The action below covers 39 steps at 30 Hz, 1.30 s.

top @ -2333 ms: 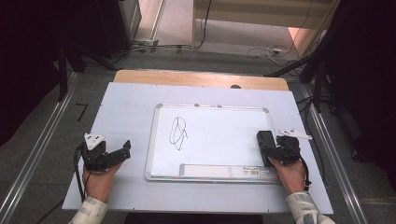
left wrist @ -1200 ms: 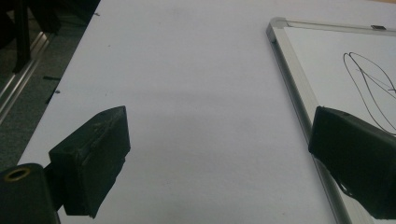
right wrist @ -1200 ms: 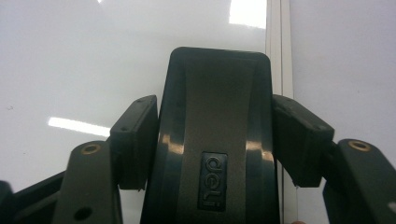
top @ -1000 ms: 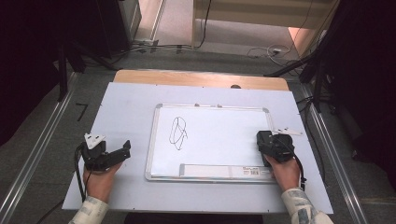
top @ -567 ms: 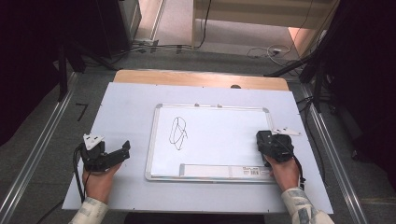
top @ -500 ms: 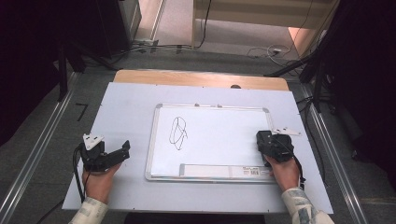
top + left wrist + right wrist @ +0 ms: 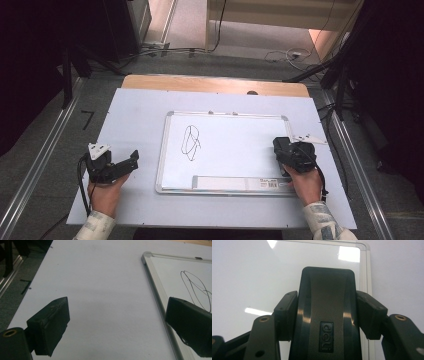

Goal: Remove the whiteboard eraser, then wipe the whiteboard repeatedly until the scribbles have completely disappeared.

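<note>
On whiteboard — eraser, gripper-clamped

Both claws are black, blocky units, each held in one hand. The left claw carries a grey three-cornered plate on top, and a black cable loops from its rear past the wrist. The right claw carries a matching pale plate at its outer side; a thin black cable runs back along the hand. Each jaw ends in a thick rectangular black pad. Brass-coloured screw eyelets sit in the jaw arms. Both sleeves are pale with a fine printed pattern.
</note>
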Available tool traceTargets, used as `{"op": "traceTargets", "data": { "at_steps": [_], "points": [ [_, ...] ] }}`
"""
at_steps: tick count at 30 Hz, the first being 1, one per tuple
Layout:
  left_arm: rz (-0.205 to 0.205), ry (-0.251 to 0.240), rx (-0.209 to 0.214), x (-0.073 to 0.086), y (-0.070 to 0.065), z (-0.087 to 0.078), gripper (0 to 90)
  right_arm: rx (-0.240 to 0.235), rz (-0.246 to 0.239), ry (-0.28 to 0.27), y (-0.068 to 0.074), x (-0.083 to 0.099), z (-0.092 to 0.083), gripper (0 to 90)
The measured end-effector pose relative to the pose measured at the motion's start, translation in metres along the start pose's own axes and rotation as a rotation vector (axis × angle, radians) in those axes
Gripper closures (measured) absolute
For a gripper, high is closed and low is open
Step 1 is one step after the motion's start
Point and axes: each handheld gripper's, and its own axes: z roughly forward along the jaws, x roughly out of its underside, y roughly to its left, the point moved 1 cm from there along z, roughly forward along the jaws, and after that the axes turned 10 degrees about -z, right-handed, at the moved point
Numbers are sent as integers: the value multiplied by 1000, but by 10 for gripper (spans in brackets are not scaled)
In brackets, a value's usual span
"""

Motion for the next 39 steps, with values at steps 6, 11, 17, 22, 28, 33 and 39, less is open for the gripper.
{"op": "traceTargets", "data": {
  "at_steps": [6,11,17,22,28,33,39],
  "points": [
    [-5,0,2,-1,1,0,62,-15,-6,-7,4,-2,-3,371],
    [-6,0,8,-1,0,0,62,-25,4,-17,5,-2,-6,371],
    [-5,-1,7,-1,0,-1,62,-32,8,-19,5,-2,-7,371],
    [-2,-1,5,0,0,-1,62,-38,6,-18,6,-2,-7,371],
    [-1,-1,2,0,-1,-1,62,-45,-1,-21,8,-2,-8,371],
    [-2,0,2,0,-1,0,62,-54,-9,-26,13,-4,-8,371],
    [-7,0,3,0,1,0,62,-71,-31,-23,22,-7,-6,371]
  ]
}}
